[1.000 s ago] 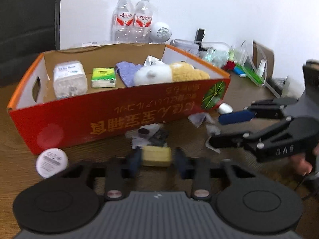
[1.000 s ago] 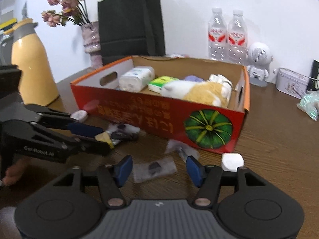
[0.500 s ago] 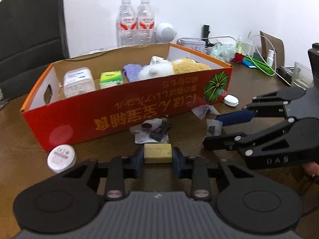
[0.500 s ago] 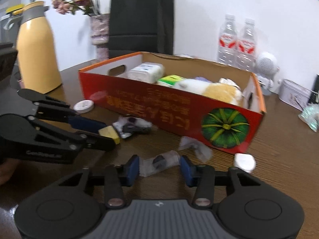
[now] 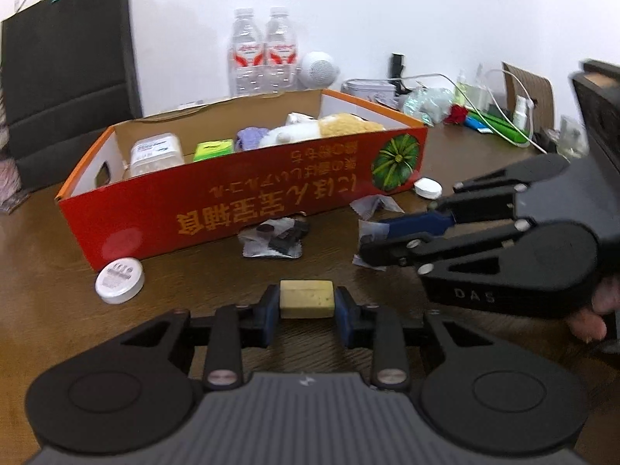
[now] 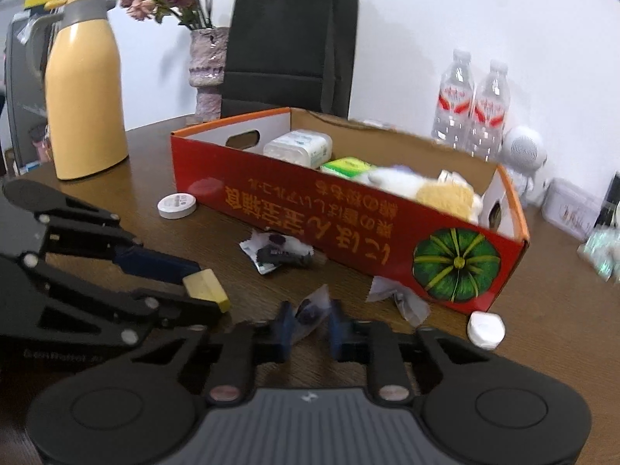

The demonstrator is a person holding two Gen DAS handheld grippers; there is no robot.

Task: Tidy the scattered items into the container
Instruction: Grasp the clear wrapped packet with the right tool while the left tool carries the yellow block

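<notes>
My left gripper [image 5: 307, 301] is shut on a small yellow block [image 5: 306, 293], held just above the wooden table; in the right wrist view the left gripper [image 6: 205, 290] and the yellow block [image 6: 202, 283] show at the left. My right gripper [image 6: 310, 322] has its jaws closing, with the pads pinching a clear packet [image 6: 313, 304] with a dark piece inside. The red cardboard box [image 5: 232, 209] stands beyond both, holding tissues and a plush toy. In front of the box [image 6: 310, 209] lie a black sachet [image 6: 279, 252], a crumpled wrapper [image 6: 403, 299], a white cap [image 6: 485, 329] and a round white tin [image 6: 177, 205].
A yellow jug [image 6: 83, 89], a flower vase [image 6: 207, 66] and a black bag [image 6: 290, 38] stand behind the box at the left. Two water bottles [image 5: 265, 54] and a white speaker [image 5: 318, 69] are at the back. Cables and small bottles [image 5: 488, 116] crowd the far right.
The right gripper's jaws have closed on the clear packet, which now sticks up between them. Both grippers have drawn back from the box. The left one still grips the yellow block.
</notes>
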